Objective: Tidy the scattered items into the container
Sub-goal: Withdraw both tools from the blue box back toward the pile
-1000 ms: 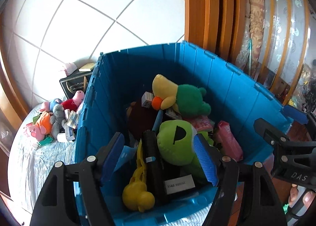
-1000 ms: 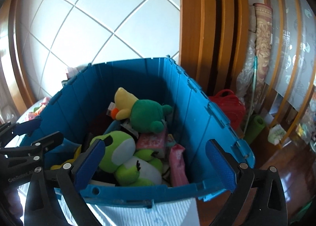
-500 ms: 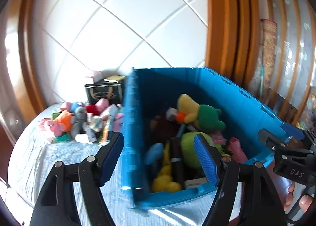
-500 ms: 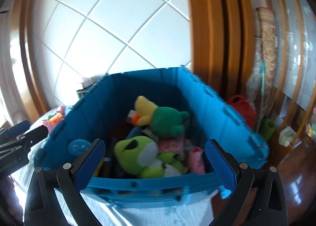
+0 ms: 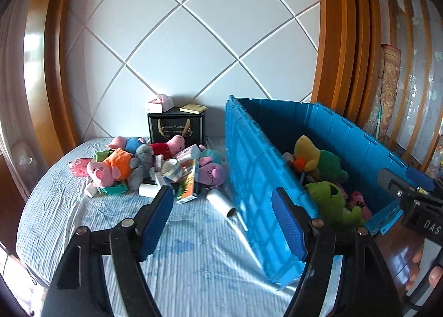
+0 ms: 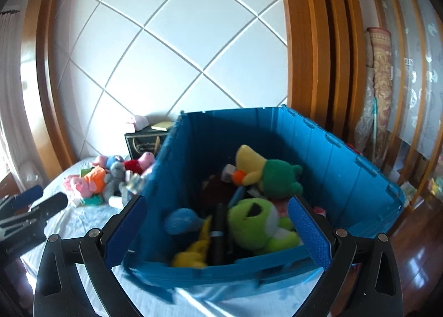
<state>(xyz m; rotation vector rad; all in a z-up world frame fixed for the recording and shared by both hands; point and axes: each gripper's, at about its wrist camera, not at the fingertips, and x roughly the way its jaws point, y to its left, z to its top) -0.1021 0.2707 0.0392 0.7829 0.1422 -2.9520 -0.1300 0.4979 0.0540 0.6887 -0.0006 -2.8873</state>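
Hovering over the bed (image 5: 193,261), left gripper (image 5: 221,223) and right gripper (image 6: 216,231) both gape apart, holding nothing. Blue container (image 5: 249,167) sits at bed's right edge; scattered toys (image 5: 149,167) pile near the headboard edge.

Left gripper (image 5: 221,220) is wide open and empty over the blue striped sheet (image 5: 193,261). Toy pile (image 5: 149,167) sits left of the blue bin (image 5: 254,167), which has plushies inside.
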